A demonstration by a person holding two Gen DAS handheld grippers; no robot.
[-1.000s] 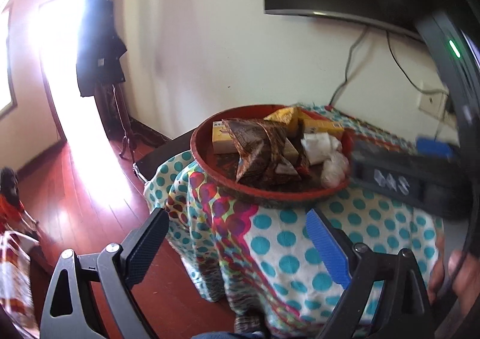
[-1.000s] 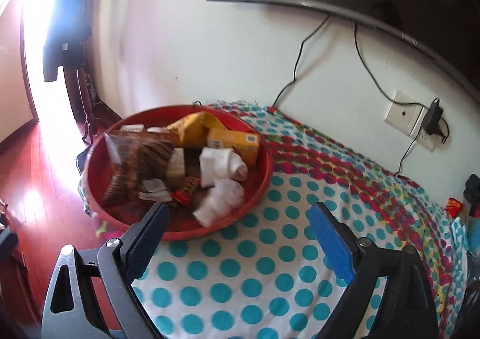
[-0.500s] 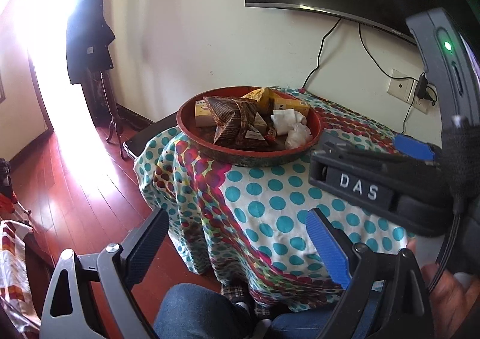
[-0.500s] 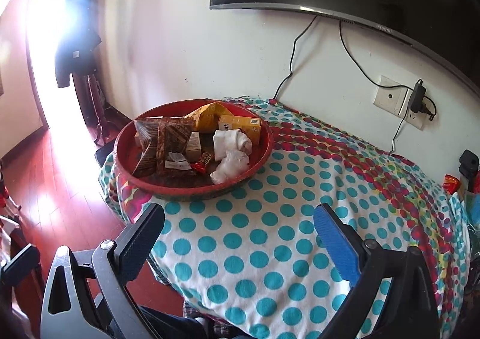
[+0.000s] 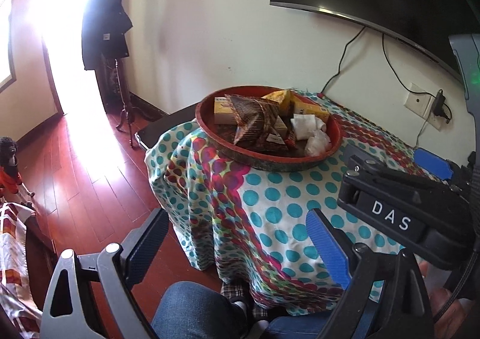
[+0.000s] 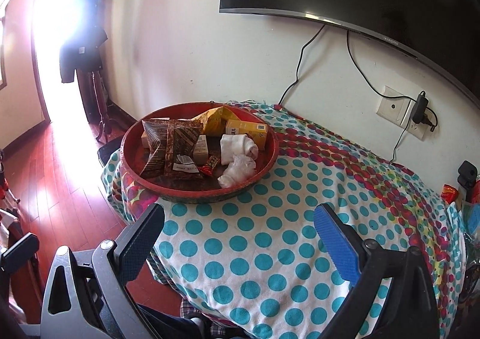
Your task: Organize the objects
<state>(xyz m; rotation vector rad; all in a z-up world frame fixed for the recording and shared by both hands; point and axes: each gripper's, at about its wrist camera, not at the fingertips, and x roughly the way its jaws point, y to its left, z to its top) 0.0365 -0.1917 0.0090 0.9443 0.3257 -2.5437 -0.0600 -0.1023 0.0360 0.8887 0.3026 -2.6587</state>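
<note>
Both grippers have been drawn back from the red tray (image 6: 144,186) within the last second. The left gripper (image 5: 237,246) and right gripper (image 6: 240,237) are held wide open and empty. The packets (image 6: 171,146) are gathered in the tray on the dotted tablecloth (image 6: 270,249); sorting is judged finished.

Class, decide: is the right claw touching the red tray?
Apart. The right wrist view shows dotted tablecloth between the open right claw and the red tray.

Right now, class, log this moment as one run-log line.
left gripper: open, empty | right gripper: open, empty, short of tray | red round tray: on polka-dot tablecloth, holds snack packets, boxes, white bundles
</note>
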